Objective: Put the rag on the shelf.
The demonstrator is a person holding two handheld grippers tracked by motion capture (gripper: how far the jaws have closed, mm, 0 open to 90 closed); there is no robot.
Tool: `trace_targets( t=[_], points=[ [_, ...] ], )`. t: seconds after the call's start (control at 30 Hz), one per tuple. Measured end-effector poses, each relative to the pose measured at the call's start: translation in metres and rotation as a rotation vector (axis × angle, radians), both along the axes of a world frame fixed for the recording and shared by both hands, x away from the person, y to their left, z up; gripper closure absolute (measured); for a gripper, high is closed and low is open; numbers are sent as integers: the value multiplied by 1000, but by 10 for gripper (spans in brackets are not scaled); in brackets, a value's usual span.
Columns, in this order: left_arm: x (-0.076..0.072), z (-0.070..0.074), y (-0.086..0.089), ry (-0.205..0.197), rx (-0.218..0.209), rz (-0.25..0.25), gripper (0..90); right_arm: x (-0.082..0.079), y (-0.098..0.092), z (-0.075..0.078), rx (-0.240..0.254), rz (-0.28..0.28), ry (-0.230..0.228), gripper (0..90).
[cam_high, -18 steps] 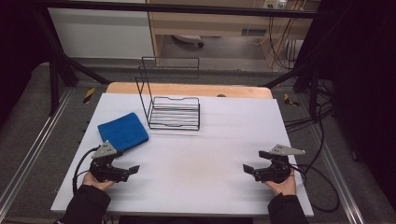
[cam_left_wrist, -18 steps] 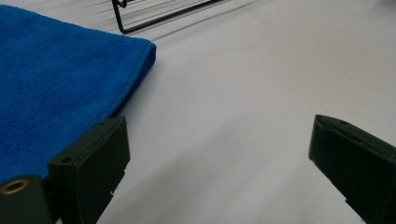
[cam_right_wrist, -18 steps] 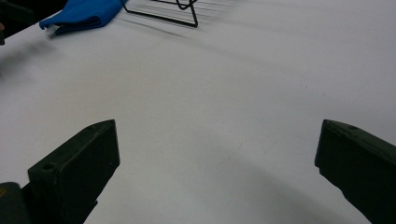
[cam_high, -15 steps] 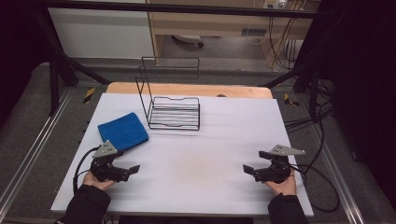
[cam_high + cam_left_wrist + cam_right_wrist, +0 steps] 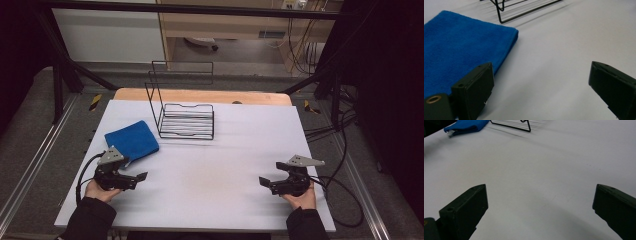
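Observation:
A folded blue cloth (image 5: 131, 140) lies on the white table (image 5: 220, 160) at the left, seen close up as the blue cloth (image 5: 456, 55) in the left gripper view. A black wire rack (image 5: 186, 117) stands behind it near the table's middle back. My left gripper (image 5: 142, 177) rests on the table just in front of the cloth, jaws wide apart and empty. My right gripper (image 5: 263, 182) rests at the front right, pointing left, also open with nothing between its jaws. In the right gripper view the cloth (image 5: 466, 126) and the rack (image 5: 511, 124) sit far off.
A wooden board edge (image 5: 200, 95) runs behind the white table. Cables (image 5: 345, 190) trail off the right side. Dark frame posts stand at the back corners. Bare table surface lies between the two grippers.

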State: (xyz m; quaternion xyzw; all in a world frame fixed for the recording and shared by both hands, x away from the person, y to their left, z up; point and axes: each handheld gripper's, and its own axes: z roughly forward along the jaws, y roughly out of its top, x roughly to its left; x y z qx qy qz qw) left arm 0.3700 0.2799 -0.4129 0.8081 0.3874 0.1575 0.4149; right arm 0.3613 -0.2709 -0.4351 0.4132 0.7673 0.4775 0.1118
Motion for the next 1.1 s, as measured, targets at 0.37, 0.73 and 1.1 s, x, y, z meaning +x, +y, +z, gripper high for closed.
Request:
trace_targets(
  t=[0.37,0.73,1.1],
  points=[
    [26,11,11,16,44,84,192,1,4,-1,-12,1,6,5],
    [40,-16,22,65,161,106,350,2,6,-3,-23,4,24,7],
    [47,-27,29,79,180,128,555,3,8,-4,-29,11,31,8]
  ],
)
